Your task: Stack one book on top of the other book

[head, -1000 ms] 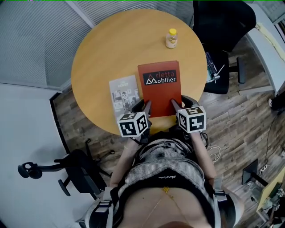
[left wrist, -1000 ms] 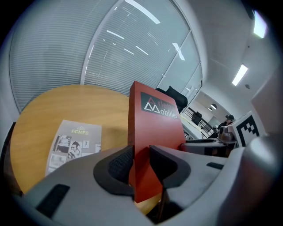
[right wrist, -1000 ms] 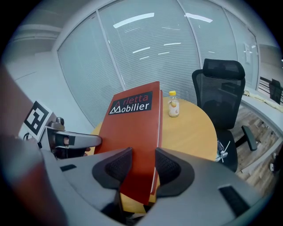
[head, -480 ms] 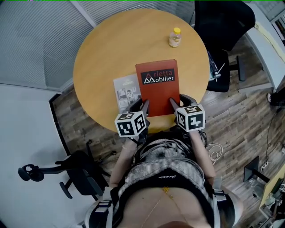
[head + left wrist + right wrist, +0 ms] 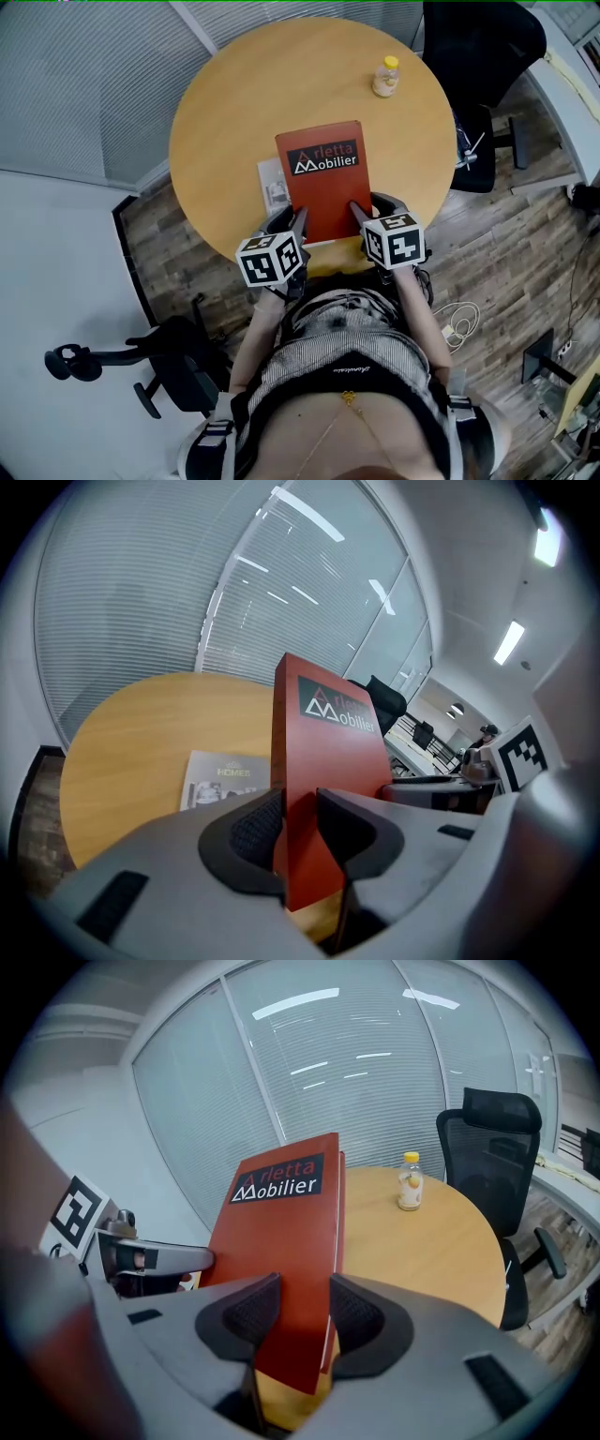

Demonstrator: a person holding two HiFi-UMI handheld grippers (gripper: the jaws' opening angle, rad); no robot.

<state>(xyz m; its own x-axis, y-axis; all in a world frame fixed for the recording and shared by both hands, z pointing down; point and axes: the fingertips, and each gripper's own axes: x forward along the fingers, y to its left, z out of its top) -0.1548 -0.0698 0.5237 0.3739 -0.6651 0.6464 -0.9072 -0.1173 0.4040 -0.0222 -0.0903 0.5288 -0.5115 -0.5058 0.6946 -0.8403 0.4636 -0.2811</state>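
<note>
A red hardcover book (image 5: pixel 323 178) hangs a little above the round wooden table (image 5: pixel 234 94), near its front edge. My left gripper (image 5: pixel 296 218) is shut on the book's near left corner, and my right gripper (image 5: pixel 359 212) is shut on its near right corner. In the left gripper view the pads (image 5: pixel 253 829) clamp the red book (image 5: pixel 328 752) edge-on. The right gripper view shows the same grip (image 5: pixel 305 1302) on the book's spine side (image 5: pixel 281 1241). A thin grey booklet (image 5: pixel 271 185) lies flat on the table, its right part hidden under the red book; it also shows in the left gripper view (image 5: pixel 217 780).
A small yellow-capped bottle (image 5: pixel 385 77) stands at the table's far right. A black office chair (image 5: pixel 478 56) sits beyond the table on the right, another chair (image 5: pixel 141 361) on the floor at the near left. Glass walls with blinds run behind the table.
Both grippers have carried the red book to the left. It now overlaps the grey booklet, which lay fully exposed beside it before.
</note>
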